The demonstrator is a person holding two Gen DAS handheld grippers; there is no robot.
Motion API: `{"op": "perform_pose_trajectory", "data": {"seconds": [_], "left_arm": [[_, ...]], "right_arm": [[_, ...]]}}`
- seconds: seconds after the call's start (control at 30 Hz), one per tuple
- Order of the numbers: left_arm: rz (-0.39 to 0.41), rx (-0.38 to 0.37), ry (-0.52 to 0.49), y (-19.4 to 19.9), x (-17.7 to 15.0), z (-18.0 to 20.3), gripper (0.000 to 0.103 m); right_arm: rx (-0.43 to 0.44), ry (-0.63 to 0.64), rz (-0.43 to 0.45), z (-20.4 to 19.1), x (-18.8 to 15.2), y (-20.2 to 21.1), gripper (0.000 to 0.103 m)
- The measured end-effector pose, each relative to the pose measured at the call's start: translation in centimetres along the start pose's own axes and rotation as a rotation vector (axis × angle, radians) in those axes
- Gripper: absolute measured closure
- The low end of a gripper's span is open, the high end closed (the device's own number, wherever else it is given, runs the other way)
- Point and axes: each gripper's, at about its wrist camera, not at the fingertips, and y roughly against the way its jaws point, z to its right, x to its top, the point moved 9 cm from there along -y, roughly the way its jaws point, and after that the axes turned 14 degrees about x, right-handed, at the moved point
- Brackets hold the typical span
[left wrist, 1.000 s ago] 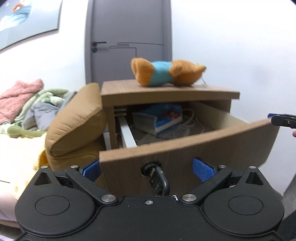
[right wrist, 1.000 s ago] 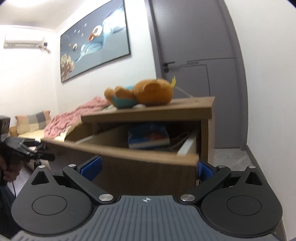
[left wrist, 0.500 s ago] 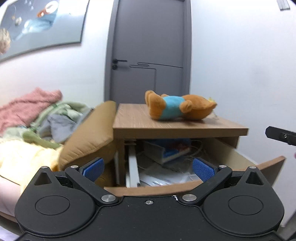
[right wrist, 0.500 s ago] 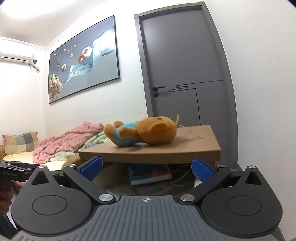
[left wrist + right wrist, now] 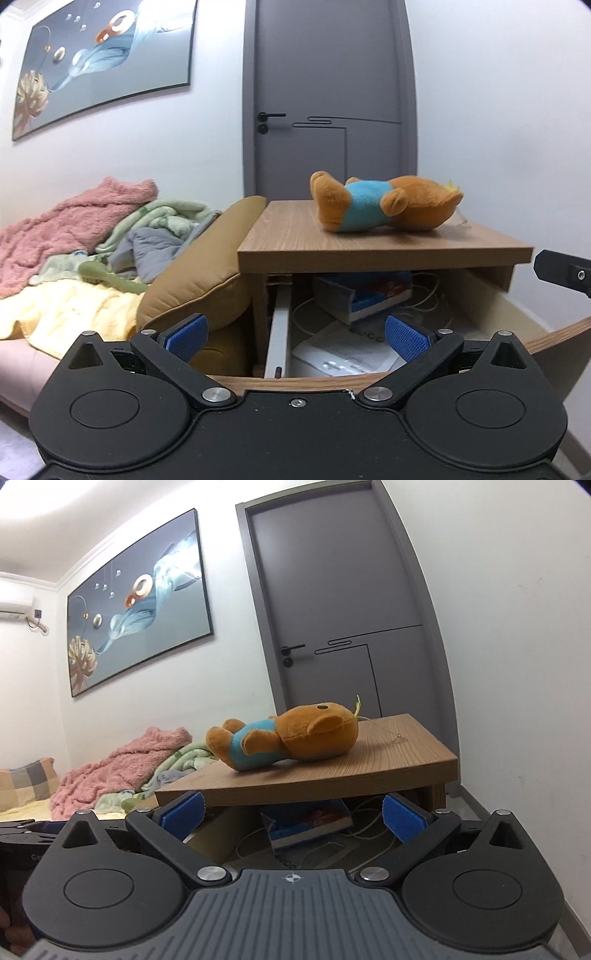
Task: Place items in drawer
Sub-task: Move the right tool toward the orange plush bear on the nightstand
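Note:
A brown plush bear in a blue shirt (image 5: 384, 210) lies on its side on top of the wooden nightstand (image 5: 332, 240); it also shows in the right wrist view (image 5: 288, 744). Below the top, the drawer (image 5: 554, 338) stands pulled open, holding a blue and white box (image 5: 364, 295), white cables and papers (image 5: 343, 356). My left gripper (image 5: 297, 338) is open and empty, in front of the drawer. My right gripper (image 5: 291, 818) is open and empty, low in front of the nightstand (image 5: 369, 760), and its black tip (image 5: 563, 275) shows at the right edge of the left wrist view.
A tan cushion (image 5: 207, 277) leans against the nightstand's left side. A bed with a pink blanket (image 5: 70, 225) and crumpled bedding (image 5: 159, 236) lies to the left. A grey door (image 5: 332, 99) stands behind, a white wall (image 5: 517, 147) to the right.
Both grippers have risen from the level of the drawer front to about the height of the nightstand top. The drawer stays open and the bear has not moved.

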Motion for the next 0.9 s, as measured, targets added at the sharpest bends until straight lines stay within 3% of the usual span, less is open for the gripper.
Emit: {"op": "perform_pose_trajectory", "data": {"seconds": [0.37,0.53,0.9], "left_arm": [[-0.036,0.057,-0.014,-0.6,-0.9,0.1,0.001],[-0.044,0.061,-0.027,-0.5,-1.2,0.0,0.001],[-0.060,0.060,-0.028,-0.7,-1.5,-0.3,0.001]], "right_arm": [[-0.056,0.027,-0.020,-1.8,-1.3,-1.2,0.000],[-0.100,0.031,-0.042,-2.3,-2.0,-1.9,0.000],[-0.107,0.043,-0.077,-2.8,-2.7,-2.9,0.000]]}}
